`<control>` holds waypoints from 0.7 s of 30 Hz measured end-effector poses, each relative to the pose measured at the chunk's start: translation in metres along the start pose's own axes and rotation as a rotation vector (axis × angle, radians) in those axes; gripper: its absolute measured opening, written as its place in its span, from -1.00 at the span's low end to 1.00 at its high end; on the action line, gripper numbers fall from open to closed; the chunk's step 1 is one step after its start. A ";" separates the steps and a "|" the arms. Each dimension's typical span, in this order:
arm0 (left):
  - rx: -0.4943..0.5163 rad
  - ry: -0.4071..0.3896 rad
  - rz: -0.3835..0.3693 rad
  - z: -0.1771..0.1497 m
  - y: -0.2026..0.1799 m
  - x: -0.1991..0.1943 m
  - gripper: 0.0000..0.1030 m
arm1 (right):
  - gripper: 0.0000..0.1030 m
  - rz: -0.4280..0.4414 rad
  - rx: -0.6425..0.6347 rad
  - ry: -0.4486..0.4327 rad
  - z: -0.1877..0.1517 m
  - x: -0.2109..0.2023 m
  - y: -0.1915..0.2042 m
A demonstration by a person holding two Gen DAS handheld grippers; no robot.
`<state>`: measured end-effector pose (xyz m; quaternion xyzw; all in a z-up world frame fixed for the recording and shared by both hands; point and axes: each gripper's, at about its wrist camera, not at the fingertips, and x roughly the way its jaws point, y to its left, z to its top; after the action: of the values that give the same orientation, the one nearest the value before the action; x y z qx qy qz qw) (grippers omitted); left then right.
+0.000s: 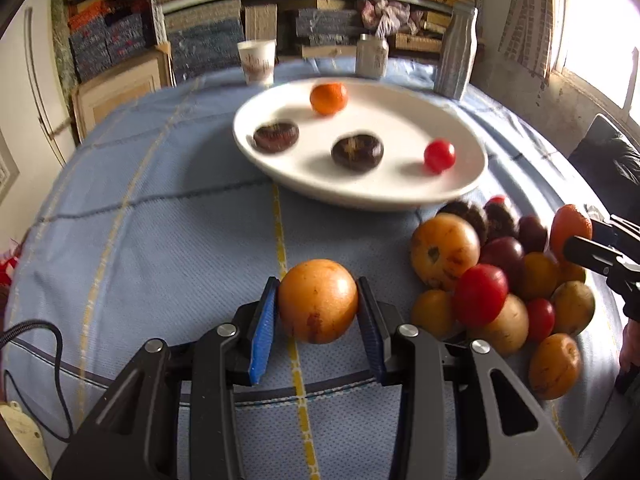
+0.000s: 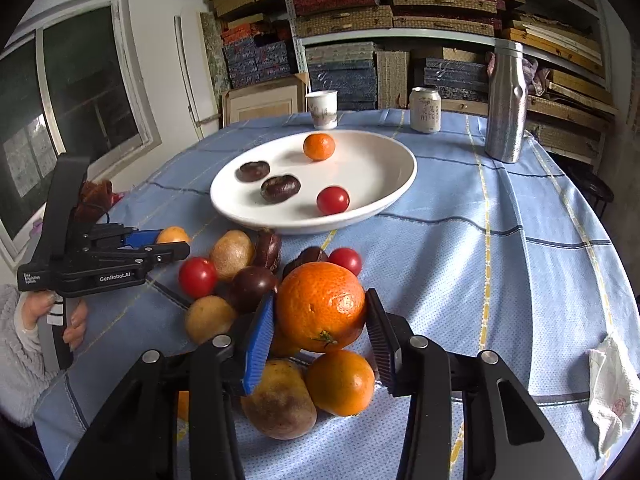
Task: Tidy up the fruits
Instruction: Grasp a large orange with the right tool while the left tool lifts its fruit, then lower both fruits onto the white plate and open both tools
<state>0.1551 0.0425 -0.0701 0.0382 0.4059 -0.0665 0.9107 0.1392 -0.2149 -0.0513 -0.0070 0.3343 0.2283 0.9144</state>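
Bench: round, covered with a blue checked cloth; carries everything listed below.

Plate: large, white, shallow, toward the far side of the bench. Holds one small orange, two dark purple fruits side by side, and one red tomato, all apart from each other.

Fruit pile: loose heap on the cloth, just in front of the plate. Mixed yellow-brown, dark purple, orange and red pieces, many touching.

Steel bottle: upright, at the far right of the bench.

Left claw: blue-padded jaws pinching a yellow-orange round fruit from both sides, over the cloth, left of the pile and short of the plate. In the right wrist view a hand in a grey sleeve holds its grip.

Right claw: jaws set against both sides of a large orange, pinching it at the top of the pile, with other fruits directly under it.

Can: pale, upright, behind the plate.

Paper cup: white, upright, left of the can.

Crumpled tissue: white, at the near right edge of the bench.
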 end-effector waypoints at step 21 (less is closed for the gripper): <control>-0.085 -0.055 -0.050 0.134 0.003 0.032 -0.27 | -0.13 0.044 0.096 -0.159 0.152 0.025 -0.024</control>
<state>0.2754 0.0261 -0.0047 -0.0123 0.3840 -0.0729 0.9204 0.2591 -0.2012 0.0482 0.0623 0.2713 0.2319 0.9321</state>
